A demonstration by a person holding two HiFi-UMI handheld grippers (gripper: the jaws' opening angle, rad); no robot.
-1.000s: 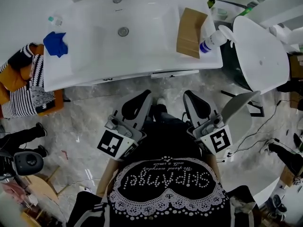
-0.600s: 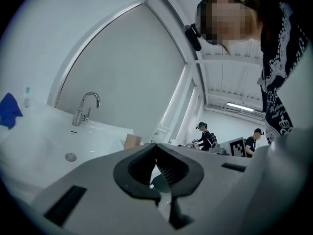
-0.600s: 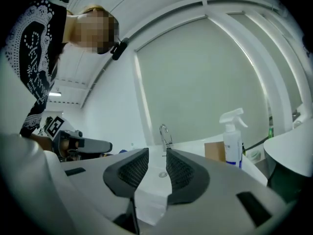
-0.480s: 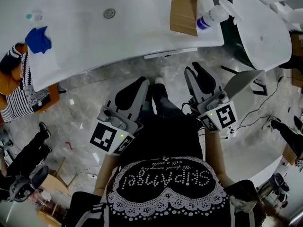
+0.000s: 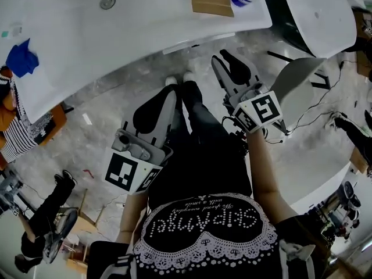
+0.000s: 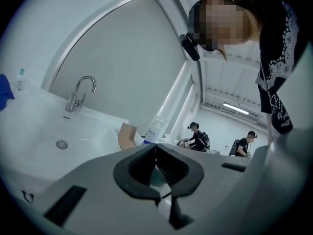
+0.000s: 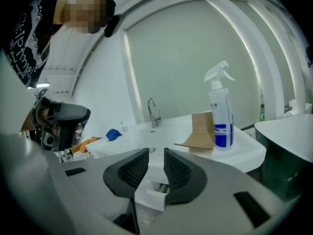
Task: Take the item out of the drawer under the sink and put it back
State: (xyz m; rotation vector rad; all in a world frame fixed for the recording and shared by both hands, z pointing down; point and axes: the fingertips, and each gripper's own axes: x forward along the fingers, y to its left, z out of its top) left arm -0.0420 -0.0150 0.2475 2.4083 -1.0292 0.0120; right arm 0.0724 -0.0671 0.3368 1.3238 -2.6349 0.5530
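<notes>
The white sink cabinet [image 5: 116, 34] stands ahead of me, and the front edge of its drawer [image 5: 197, 42] shows as a thin white strip under the basin. The drawer's inside and the item are hidden. My right gripper [image 5: 225, 60] is held just short of that strip. Its jaws have just been opening and now stand apart with nothing between them; in the right gripper view [image 7: 156, 158] the white drawer front [image 7: 152, 196] shows beyond the gap. My left gripper [image 5: 165, 100] hangs lower and further back. In the left gripper view [image 6: 155, 148] its pads meet, holding nothing.
On the sink top stand a spray bottle [image 7: 221, 111], a folded cardboard piece [image 7: 200, 131], a faucet [image 7: 153, 112] and a blue cloth [image 5: 23, 57]. A white round table [image 5: 314, 16] and a grey chair [image 5: 296, 77] crowd the right. People stand at the left and in the background.
Both grippers have sunk and the sink has slid toward the picture's top. The right gripper has come closer to the drawer strip, and its jaws have spread apart.
</notes>
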